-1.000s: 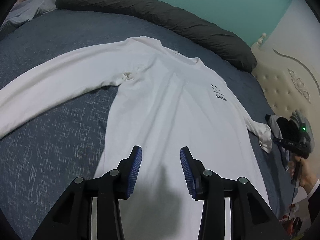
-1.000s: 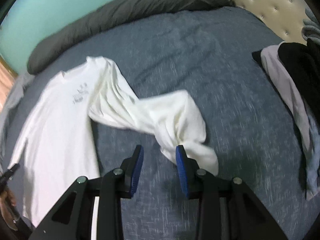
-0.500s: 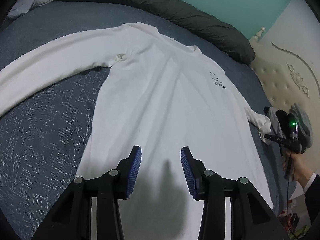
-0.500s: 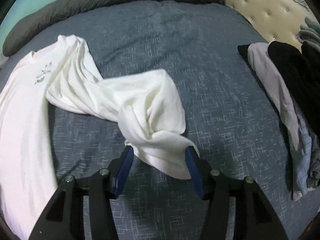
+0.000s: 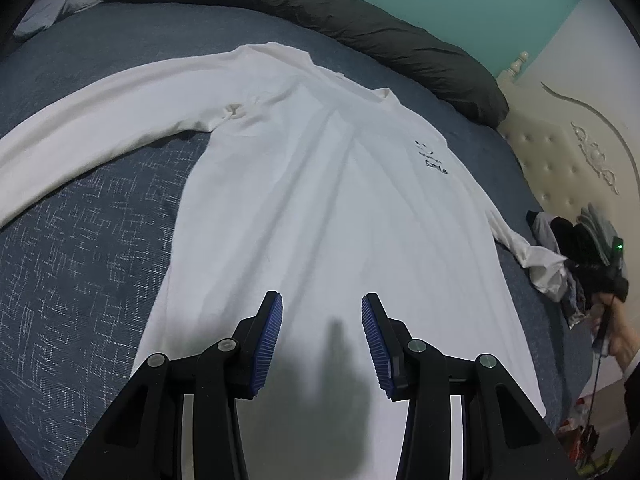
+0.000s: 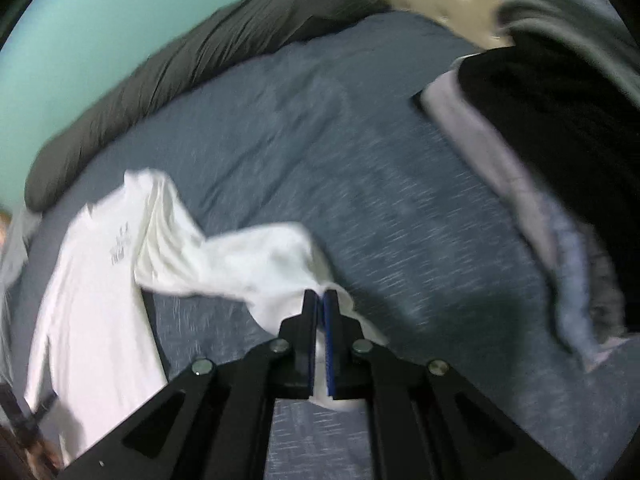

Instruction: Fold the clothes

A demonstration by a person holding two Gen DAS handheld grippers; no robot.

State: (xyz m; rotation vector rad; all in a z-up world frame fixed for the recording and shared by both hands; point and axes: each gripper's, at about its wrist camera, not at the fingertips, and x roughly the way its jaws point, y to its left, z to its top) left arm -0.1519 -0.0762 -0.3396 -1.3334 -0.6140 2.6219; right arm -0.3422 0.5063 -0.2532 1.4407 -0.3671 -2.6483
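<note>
So the whole thing happens on a big bed [image 5: 92,248] with a dark blue-grey cover that has a scratchy white crosshatch print. A long dark grey bolster pillow [image 5: 360,28] runs along the far edge, right up against a teal wall [image 5: 460,0]. Off to the right there's a cream tufted headboard [image 5: 568,168] with curly carved trim and a little turned post at its corner.

The white long-sleeve shirt [image 5: 320,208] lies flat, front up, in the middle of the bed, collar toward the bolster, with a small smiley and "smile" print on the chest. One sleeve stretches out straight to the left across the cover. The other sleeve [image 6: 256,256] is bunched up and lifted off the cover on the headboard side.

The left gripper [image 5: 322,336] hangs over the lower part of the shirt, blue pads apart with nothing between them, and it throws a shadow on the fabric. The right gripper [image 6: 320,304] has just snapped closed and its pads are clamped on the cuff end of that bunched sleeve, with white fabric poking out below the fingers. The right view is pretty motion-blurred.

By the headboard there's a messy pile of other clothes [image 6: 560,168], black, grey and pale lilac stuff. In the left view you can spot a hand [image 5: 620,340] holding the other tool near that pile.
</note>
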